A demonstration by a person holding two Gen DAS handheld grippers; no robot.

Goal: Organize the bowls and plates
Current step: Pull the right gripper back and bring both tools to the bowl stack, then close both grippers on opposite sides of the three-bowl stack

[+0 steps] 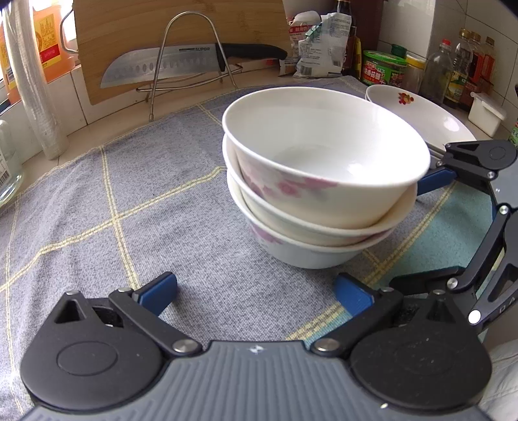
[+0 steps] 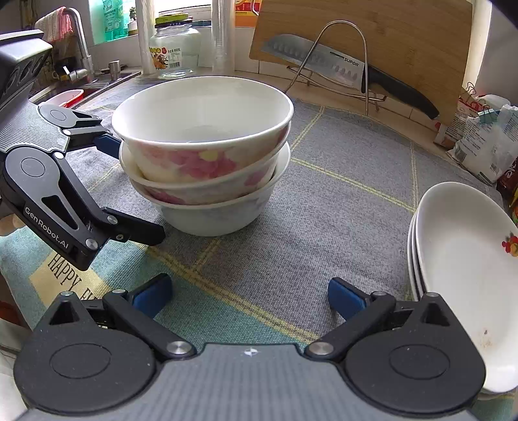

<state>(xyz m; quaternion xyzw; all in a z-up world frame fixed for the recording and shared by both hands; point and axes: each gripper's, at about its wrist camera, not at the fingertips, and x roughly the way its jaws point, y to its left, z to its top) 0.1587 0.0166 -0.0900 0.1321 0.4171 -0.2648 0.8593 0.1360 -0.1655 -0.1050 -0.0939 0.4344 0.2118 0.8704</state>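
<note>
A kitchen counter is covered by a grey checked cloth [image 1: 136,207], with teal patches at its near edge. Nearest in each wrist view, the viewing gripper's own blue-padded fingers are seen spread wide over bare cloth: the left gripper [image 1: 255,291] is released and empty, and the right gripper [image 2: 249,293] is likewise released and holds nothing. Just beyond, a stack of three bowls [image 2: 204,155] is set on the cloth, the top bowl [image 1: 323,155] seated slightly askew in the one beneath. To the right of the bowls, a stack of plates [image 2: 466,275] is found close beside the right gripper. Farther back, a knife [image 1: 168,63] is held in a wire rack against a cutting board [image 1: 181,22].

The bowl stack could be toppled or shifted if it were nudged sideways by an open finger, since the nesting looks uneven. The plates could be clipped as the right gripper is swung.
</note>
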